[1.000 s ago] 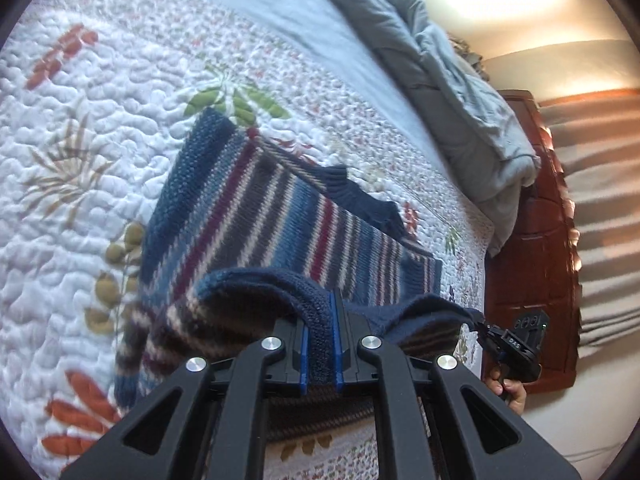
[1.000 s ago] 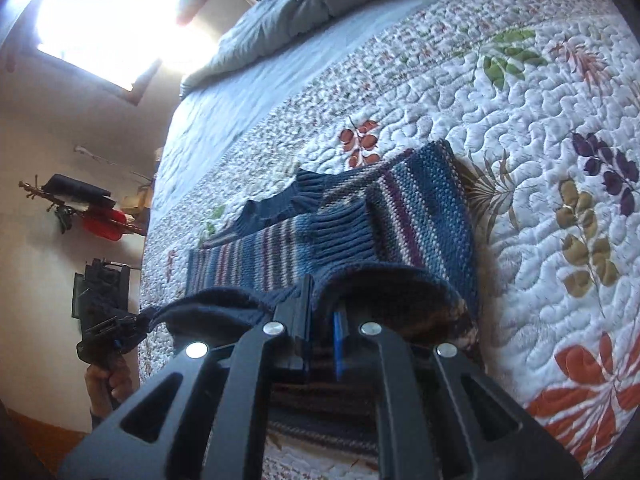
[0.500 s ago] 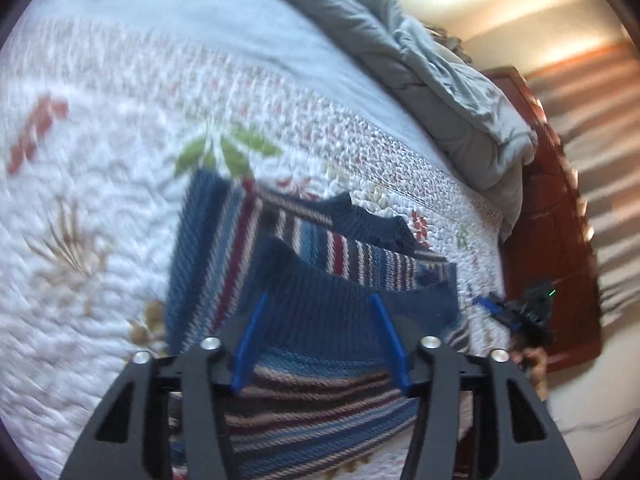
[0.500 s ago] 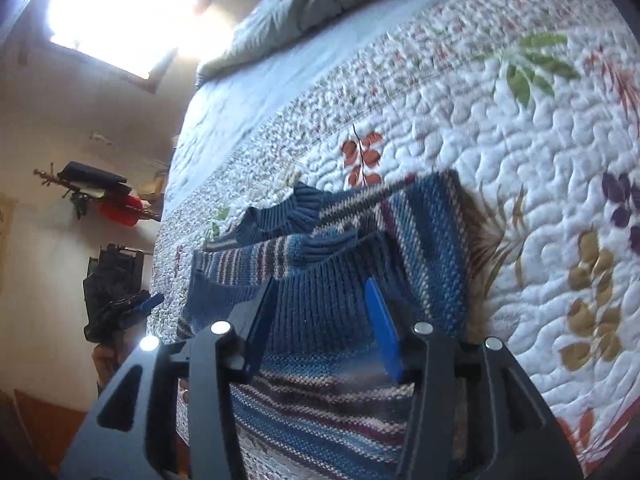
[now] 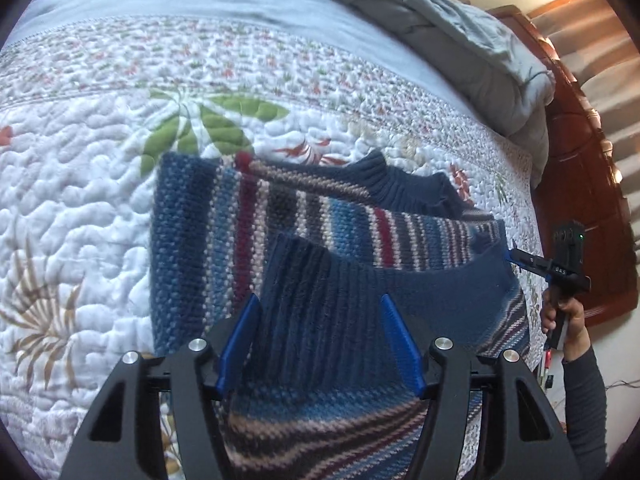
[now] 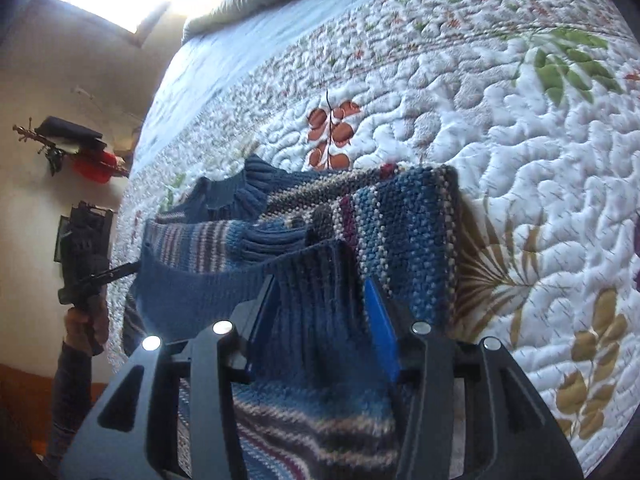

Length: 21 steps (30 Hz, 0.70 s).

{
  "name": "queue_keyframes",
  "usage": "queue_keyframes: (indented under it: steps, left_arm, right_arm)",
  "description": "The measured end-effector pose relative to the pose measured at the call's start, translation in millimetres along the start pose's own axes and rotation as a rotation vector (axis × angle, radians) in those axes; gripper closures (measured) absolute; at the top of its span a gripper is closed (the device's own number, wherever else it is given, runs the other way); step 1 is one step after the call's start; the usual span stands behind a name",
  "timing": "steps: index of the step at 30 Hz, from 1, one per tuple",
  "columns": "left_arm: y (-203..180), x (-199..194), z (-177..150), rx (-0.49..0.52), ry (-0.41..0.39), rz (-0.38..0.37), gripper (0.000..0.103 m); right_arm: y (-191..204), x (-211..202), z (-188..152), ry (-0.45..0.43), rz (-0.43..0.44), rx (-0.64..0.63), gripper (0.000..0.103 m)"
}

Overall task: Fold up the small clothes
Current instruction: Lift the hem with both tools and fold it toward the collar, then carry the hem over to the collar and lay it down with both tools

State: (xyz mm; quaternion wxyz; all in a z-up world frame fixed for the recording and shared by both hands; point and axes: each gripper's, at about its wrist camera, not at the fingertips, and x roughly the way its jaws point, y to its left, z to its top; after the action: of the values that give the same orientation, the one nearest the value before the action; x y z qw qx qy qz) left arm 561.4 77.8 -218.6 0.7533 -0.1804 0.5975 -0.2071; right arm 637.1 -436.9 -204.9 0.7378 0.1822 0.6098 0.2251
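We see a big bed (image 5: 100, 216) with a white quilt full of leaf pictures. A grey blanket (image 5: 460, 44) is bunched up at the far end. A striped blue sweater (image 5: 224, 216) lies folded on the quilt, near us, its dark ribbed hem laid over the stripes. Our left gripper (image 5: 320, 344) is over the hem's left part with jaws spread and opening, pinching nothing. Our right gripper (image 6: 324, 324) is over the hem's right end, jaws apart, the hem loose between them.

The folded sweater (image 5: 304, 240) lies on the quilt (image 5: 80, 208) of the bed, with a bunched blanket (image 5: 460, 40) behind it.
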Motion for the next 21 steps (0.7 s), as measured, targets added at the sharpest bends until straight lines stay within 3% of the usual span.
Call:
queue_keyframes:
  steps: [2, 5, 9, 14, 16, 19, 21]
  left_arm:
    - [5, 3, 0, -0.009, 0.008, -0.013, 0.04]
    - [8, 3, -2, -0.002, 0.014, -0.01, 0.05]
    - [0, 2, -3, 0.059, 0.014, 0.023, 0.082]
    - [-2, 3, -2, 0.1, 0.0, 0.019, 0.084]
    - [-1, 6, 0, 0.083, -0.007, -0.007, 0.072]
    - [-1, 11, 1, 0.08, -0.017, -0.008, 0.072]
    - [-4, 11, 0, 0.089, -0.036, 0.02, 0.087]
  right_arm:
    - [2, 5, 0, 0.012, 0.007, -0.014, 0.058]
    - [8, 6, -4, 0.037, -0.008, -0.057, 0.069]
    - [15, -10, -9, 0.023, 0.019, -0.093, 0.08]
    - [14, -13, -7, 0.024, 0.052, -0.092, 0.08]
    - [13, -7, -6, 0.033, 0.046, -0.091, 0.08]
    - [16, -2, -6, 0.029, 0.02, -0.095, 0.08]
    - [17, -5, -6, 0.011, 0.009, -0.104, 0.091]
